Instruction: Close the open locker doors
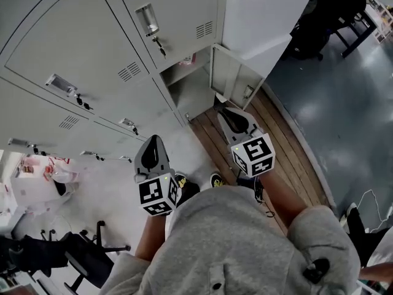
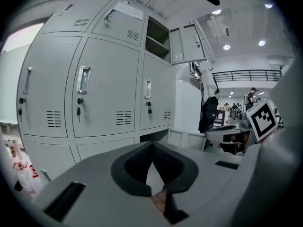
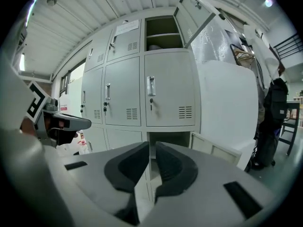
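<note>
I have the right tool (image 1: pixel 226 112) slightly open and empty, near the low open locker door (image 1: pixel 236 78). The left tool (image 1: pixel 153 142) is closed and empty, further left.

- Light: bright, even, indoor; ceiling lamps (image 2: pixel 226 47) flare white in the left gripper view.
- Shadows: soft and faint; open locker compartment (image 1: pixel 193 94) dark inside.
- Distortion: both gripper views fisheye, with bowed lines and black corners.
- Blur: head view's lower-left edge is smeared, possibly overexposed.
</note>
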A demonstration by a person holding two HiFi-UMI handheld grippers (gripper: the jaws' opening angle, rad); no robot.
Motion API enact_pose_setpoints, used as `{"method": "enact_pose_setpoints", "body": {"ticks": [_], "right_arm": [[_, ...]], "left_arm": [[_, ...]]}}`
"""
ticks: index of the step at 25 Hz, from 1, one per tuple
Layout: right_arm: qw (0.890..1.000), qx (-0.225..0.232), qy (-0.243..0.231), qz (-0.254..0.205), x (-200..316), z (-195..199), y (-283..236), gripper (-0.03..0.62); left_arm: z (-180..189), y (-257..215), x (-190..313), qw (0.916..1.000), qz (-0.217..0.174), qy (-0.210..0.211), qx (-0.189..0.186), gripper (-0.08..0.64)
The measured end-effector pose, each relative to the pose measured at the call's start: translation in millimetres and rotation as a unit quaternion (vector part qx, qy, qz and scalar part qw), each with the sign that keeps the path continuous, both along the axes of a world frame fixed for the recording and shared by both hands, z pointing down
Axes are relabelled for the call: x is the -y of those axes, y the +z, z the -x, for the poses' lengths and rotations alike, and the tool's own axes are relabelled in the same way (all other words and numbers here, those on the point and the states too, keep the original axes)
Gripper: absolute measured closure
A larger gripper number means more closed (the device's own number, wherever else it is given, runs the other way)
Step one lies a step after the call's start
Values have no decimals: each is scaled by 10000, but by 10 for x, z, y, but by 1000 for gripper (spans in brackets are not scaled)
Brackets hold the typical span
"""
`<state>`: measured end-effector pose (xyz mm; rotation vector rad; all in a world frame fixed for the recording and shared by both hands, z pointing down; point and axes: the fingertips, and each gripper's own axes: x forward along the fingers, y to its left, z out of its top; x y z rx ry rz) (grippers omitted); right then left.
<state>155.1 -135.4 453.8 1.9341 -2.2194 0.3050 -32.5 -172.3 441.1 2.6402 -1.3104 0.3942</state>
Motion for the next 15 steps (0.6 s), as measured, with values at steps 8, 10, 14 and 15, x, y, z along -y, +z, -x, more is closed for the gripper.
{"method": "enact_pose_setpoints", "body": {"ticks": [8, 10, 14, 15], "right_arm": [[9998, -118, 46, -137, -395, -465, 57, 532], [9998, -145, 69, -132, -475, -542, 54, 532], [9997, -105, 132, -151, -568, -734, 53, 532], [9997, -123, 165, -158, -568, -798, 62, 532]], "left_arm": [[-326, -64, -375, 9995, -280, -59, -159, 549], [-347, -70, -443, 9994, -271, -75, -211, 549], [-400, -81, -482, 9993, -291, -131, -187, 549], [-418, -76, -486, 9993, -286, -143, -191, 549]]}}
